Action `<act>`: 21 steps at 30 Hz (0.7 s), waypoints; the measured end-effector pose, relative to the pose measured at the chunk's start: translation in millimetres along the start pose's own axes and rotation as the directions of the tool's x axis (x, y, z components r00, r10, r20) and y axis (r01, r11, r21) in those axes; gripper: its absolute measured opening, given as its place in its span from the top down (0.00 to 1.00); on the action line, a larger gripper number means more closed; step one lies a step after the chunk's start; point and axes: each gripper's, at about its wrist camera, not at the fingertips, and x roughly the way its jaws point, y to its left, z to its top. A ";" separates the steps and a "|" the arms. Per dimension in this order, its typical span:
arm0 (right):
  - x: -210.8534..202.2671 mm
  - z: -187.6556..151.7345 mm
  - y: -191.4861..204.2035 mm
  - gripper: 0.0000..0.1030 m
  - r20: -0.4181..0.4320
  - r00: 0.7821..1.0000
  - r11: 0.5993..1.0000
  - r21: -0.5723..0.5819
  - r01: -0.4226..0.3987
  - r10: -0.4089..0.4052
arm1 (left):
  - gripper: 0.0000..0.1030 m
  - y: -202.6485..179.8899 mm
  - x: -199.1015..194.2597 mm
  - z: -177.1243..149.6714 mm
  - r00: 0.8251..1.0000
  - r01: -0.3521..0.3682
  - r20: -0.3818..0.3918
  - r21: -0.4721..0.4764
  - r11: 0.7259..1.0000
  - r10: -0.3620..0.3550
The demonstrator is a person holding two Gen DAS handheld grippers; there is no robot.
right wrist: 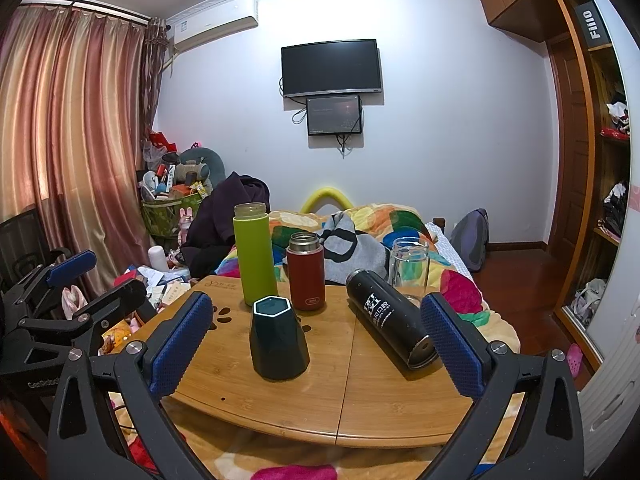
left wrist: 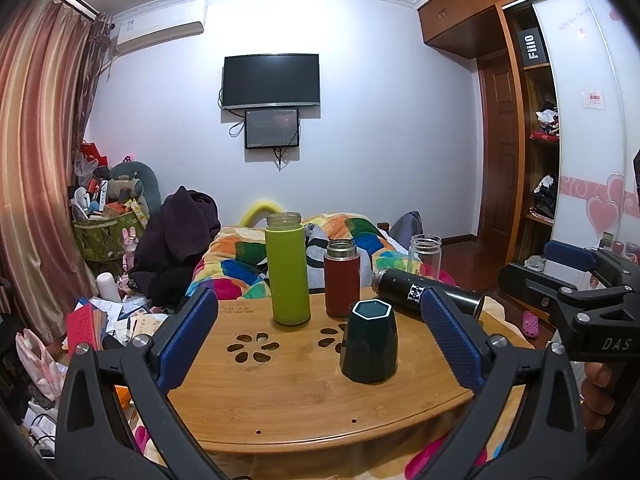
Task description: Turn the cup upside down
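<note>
A dark green faceted cup [left wrist: 370, 346] stands on the bamboo table [left wrist: 280, 392] with its narrow hexagonal end up; it also shows in the right wrist view [right wrist: 278, 340]. A black bottle [right wrist: 390, 318] lies on its side to the right of it, seen too in the left wrist view [left wrist: 424, 290]. My left gripper [left wrist: 320, 340] is open and empty, its jaws wide apart in front of the cup. My right gripper [right wrist: 320, 340] is open and empty, with the cup and the black bottle between its fingers' lines but farther off.
A tall green bottle [left wrist: 287, 270], a red flask [left wrist: 342, 278] and a clear glass jar [left wrist: 425, 252] stand upright at the table's far edge. A bed with a colourful quilt [left wrist: 352, 232] lies behind. Clutter [left wrist: 108, 320] fills the floor at left.
</note>
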 end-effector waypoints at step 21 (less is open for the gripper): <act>-0.4 0.5 0.8 0.00 -0.001 1.000 1.000 -0.003 0.000 0.000 | 0.00 -4.1 -0.1 -1.2 0.999 0.033 -0.009 0.016 0.999 -0.033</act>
